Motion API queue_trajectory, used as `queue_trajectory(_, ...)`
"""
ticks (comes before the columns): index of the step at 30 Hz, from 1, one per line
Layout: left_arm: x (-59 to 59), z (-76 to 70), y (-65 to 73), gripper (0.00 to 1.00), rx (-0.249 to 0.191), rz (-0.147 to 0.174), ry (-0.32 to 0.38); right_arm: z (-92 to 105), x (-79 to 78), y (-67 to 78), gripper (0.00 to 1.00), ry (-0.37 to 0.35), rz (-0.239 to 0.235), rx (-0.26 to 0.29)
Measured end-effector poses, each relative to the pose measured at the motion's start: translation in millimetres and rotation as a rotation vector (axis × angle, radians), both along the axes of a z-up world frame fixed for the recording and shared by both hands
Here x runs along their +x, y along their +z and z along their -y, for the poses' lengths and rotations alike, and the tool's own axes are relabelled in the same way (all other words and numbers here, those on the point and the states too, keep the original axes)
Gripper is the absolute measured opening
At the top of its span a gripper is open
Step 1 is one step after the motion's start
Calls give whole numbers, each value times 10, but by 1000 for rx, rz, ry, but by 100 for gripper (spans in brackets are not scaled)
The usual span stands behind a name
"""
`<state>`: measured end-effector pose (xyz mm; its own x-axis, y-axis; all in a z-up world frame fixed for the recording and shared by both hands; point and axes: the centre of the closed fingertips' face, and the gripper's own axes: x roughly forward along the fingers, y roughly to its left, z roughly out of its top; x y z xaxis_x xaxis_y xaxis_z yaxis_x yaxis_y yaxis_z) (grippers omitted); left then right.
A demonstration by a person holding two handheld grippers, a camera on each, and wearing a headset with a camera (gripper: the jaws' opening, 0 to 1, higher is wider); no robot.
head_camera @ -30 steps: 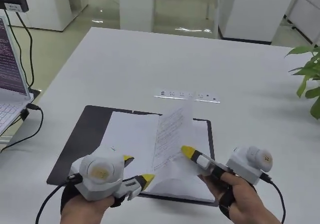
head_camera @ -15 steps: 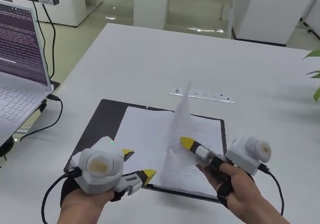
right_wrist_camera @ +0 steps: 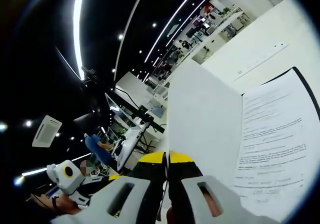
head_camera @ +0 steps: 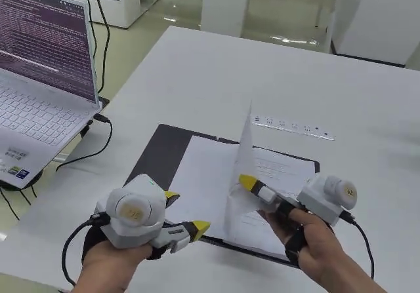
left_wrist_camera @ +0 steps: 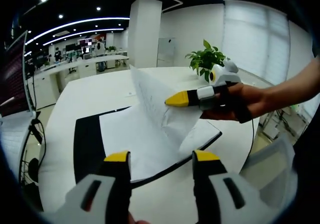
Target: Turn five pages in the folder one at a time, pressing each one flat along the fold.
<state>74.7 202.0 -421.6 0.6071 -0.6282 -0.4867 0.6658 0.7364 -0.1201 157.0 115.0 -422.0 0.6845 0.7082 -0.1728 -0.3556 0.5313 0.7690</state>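
A black folder (head_camera: pixel 155 156) lies open on the white table, white pages spread on both sides. One page (head_camera: pixel 241 168) stands upright over the fold; my right gripper (head_camera: pixel 247 183) is shut on its lower edge, yellow tips pinched together. In the right gripper view that page (right_wrist_camera: pixel 202 119) rises just beyond the closed tips (right_wrist_camera: pixel 166 158), with a printed page (right_wrist_camera: pixel 272 144) flat to the right. My left gripper (head_camera: pixel 184 213) hovers open near the folder's front left edge, nothing between its fingers. In the left gripper view the folder (left_wrist_camera: pixel 87 141) lies ahead and the right gripper (left_wrist_camera: pixel 178 98) grips the lifted page (left_wrist_camera: pixel 150 96).
An open laptop (head_camera: pixel 39 77) with cables stands at the table's left edge. A white power strip (head_camera: pixel 292 126) lies just behind the folder. The table (head_camera: pixel 216 70) stretches bare beyond it. A potted plant (left_wrist_camera: pixel 204 61) stands in the distance in the left gripper view.
The page in my right gripper has swung from leaning right to standing upright over the fold. The head camera has shifted, bringing the laptop into view. The left gripper stays open.
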Motion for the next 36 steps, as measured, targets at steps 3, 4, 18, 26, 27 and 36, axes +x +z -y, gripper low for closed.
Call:
queue_trajectory(3, -16, -63, -10, 49, 3, -2, 4, -100, 9, -9, 0, 13, -2, -2)
queue_trajectory(4, -22, -91, -19, 49, 7, -3, 4, -138, 15, -19, 0, 18, -4, -1)
queue_trajectory(18, -53, -319, -105, 53, 13, -24, 22, -478, 70, -177, 0, 47, -47, -5)
queue_trajectory(26, -23, -394, -106, 54, 4, -31, 44, -613, 140, -312, 0, 57, -81, -2)
queue_trajectory(27, -18, -398, -106, 54, 3, -31, 46, -634, 142, -317, 0, 58, -84, -1)
queue_trajectory(36, -4, -423, -124, 54, -6, -41, 59, -793, 162, -511, 0, 65, -136, -9)
